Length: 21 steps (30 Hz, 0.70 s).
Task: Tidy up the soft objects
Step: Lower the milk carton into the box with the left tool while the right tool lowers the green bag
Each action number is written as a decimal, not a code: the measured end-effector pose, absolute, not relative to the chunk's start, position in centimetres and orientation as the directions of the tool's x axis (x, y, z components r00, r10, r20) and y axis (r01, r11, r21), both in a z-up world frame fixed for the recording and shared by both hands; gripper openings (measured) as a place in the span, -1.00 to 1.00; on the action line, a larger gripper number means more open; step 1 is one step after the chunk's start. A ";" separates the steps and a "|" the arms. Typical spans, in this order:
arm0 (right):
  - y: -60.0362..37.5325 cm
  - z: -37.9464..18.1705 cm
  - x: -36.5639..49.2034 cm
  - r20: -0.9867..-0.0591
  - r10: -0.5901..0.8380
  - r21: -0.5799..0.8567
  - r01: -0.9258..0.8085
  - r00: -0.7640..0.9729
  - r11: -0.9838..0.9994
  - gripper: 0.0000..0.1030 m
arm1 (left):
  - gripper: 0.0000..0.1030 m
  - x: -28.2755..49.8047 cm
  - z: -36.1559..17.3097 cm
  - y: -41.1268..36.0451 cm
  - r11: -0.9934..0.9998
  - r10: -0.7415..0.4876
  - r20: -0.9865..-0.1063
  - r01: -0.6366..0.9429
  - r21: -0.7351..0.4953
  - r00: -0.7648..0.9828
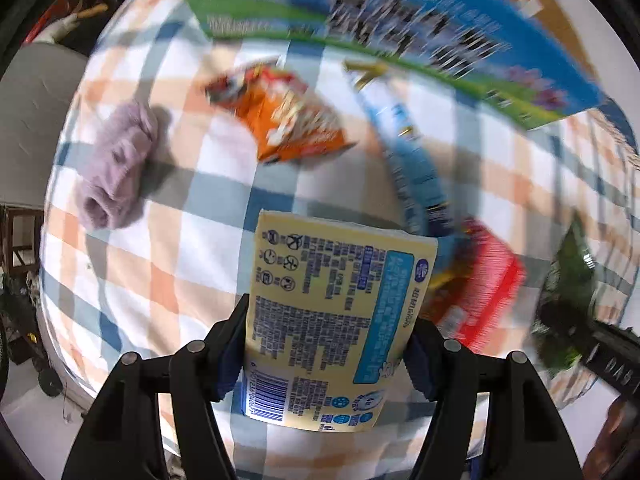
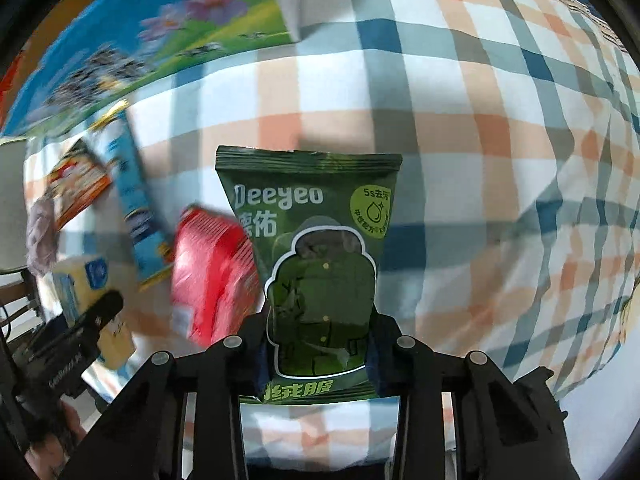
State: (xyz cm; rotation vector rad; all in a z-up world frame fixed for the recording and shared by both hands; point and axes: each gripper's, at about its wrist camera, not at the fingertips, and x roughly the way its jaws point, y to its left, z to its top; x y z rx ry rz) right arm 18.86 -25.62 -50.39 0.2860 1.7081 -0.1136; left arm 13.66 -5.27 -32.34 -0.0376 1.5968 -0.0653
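— Left view?
— My left gripper (image 1: 328, 344) squeezes the yellow pack (image 1: 336, 316) above the checked blanket (image 1: 192, 184).
— Right view?
— My right gripper (image 2: 320, 344) pinches the green pouch (image 2: 316, 264) low; it may slip.

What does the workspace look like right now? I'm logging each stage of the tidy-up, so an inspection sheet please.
Surface: plaid bedsheet, orange, blue and white.
Job's things: yellow pack in the left gripper; green Deeyeo pack in the right gripper; orange snack bag, long blue pack, red pack and purple cloth lying on the sheet.
Clutter: large printed cardboard box standing at the far side.
Grippers: both shut on their packs.
Cables: nothing seen.
Surroundings: blurred items beyond the bed edge; too unclear to name.
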 end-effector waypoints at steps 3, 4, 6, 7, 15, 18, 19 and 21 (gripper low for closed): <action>-24.6 -49.7 18.3 -0.983 0.153 0.126 0.241 -0.099 0.962 -0.28 | 0.25 13.3 -28.9 -6.2 0.996 -0.084 -0.996 0.038 -0.083 0.027; -24.1 -49.0 17.9 -0.984 0.158 0.136 0.229 -0.084 0.964 -0.28 | 0.25 13.2 -27.4 -6.5 0.995 -0.094 -0.994 0.048 -0.092 0.051; -23.4 -47.5 17.5 -0.984 0.167 0.151 0.210 -0.056 0.966 -0.29 | 0.25 13.1 -25.1 -7.0 0.993 -0.103 -0.991 0.063 -0.098 0.088; -23.1 -46.8 17.4 -0.984 0.172 0.162 0.196 -0.036 0.967 -0.29 | 0.25 13.0 -23.6 -7.4 0.992 -0.114 -0.987 0.068 -0.107 0.113; -22.6 -35.5 18.3 -0.970 0.217 0.232 0.142 0.113 0.962 -0.29 | 0.25 14.3 -16.5 -8.7 0.983 -0.172 -0.959 0.096 -0.154 0.224; -26.2 -29.5 16.7 -0.958 0.239 0.261 0.132 0.160 0.956 -0.29 | 0.25 16.1 -15.0 -8.7 0.978 -0.200 -0.951 0.101 -0.180 0.237; -26.9 -28.3 17.1 -0.953 0.247 0.271 0.129 0.177 0.954 -0.29 | 0.25 17.2 -14.7 -8.8 0.976 -0.214 -0.947 0.098 -0.195 0.240; -27.0 -26.2 18.1 -0.943 0.265 0.295 0.131 0.203 0.947 -0.29 | 0.25 19.0 -14.0 -8.7 0.971 -0.233 -0.942 0.103 -0.214 0.242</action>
